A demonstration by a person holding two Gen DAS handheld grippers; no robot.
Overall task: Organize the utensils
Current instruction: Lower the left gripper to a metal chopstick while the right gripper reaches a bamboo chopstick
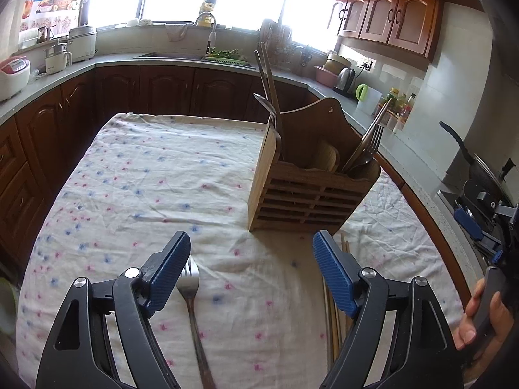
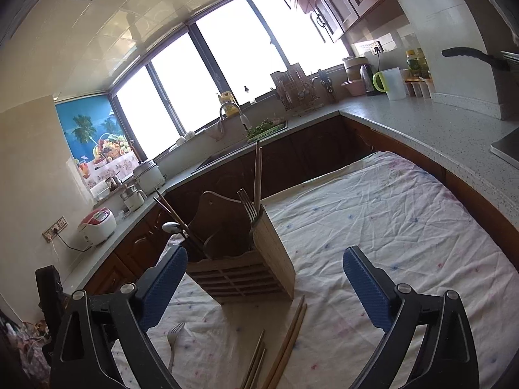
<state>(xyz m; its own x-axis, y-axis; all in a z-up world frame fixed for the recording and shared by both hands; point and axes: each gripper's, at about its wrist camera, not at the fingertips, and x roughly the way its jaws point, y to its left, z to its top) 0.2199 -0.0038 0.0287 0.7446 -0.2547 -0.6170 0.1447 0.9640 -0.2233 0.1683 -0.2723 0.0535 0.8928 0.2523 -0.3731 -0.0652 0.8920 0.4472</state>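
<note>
Both tools, left [image 1: 251, 249] and right [image 2: 264, 265], hover splayed above the cloth [image 1: 146, 178].

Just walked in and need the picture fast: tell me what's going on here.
A person is sorting utensils into a wooden caddy on a cloth-covered table. Both tools are open and empty: the left tool hovers over a loose fork, the right tool over loose chopsticks. The caddy already holds forks, chopsticks and a spoon.
</note>
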